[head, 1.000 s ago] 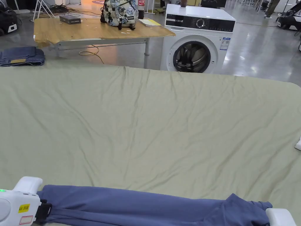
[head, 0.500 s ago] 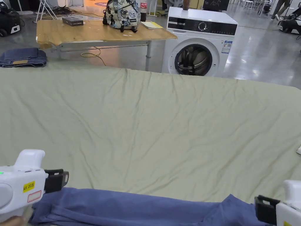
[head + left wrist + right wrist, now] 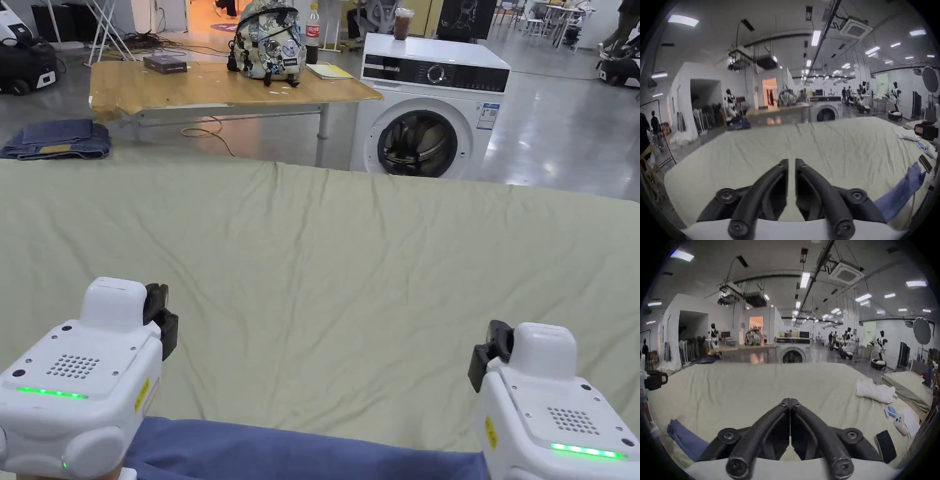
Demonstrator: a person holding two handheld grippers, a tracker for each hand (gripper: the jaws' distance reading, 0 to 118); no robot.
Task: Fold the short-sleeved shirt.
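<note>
The blue short-sleeved shirt (image 3: 300, 450) lies as a long narrow band along the near edge of the green sheet (image 3: 350, 269). It also shows in the left gripper view, low at the right (image 3: 899, 194), and in the right gripper view, low at the left (image 3: 685, 439). My left gripper (image 3: 159, 312) (image 3: 791, 163) hovers above the shirt's left end, its jaws all but together with a thin slit and nothing between them. My right gripper (image 3: 494, 350) (image 3: 790, 401) hovers above the right end, jaws pressed together and empty.
A white garment (image 3: 873, 391), a dark phone (image 3: 886, 446) and small items lie on the sheet's right side. Beyond the far edge stand a washing machine (image 3: 431, 106) and a wooden table (image 3: 219, 84). Folded jeans (image 3: 56, 137) lie at far left.
Both grippers let go of the shirt's ends and rose off it, and their jaws came together. The shirt stays flat on the sheet. The head camera tilted up.
</note>
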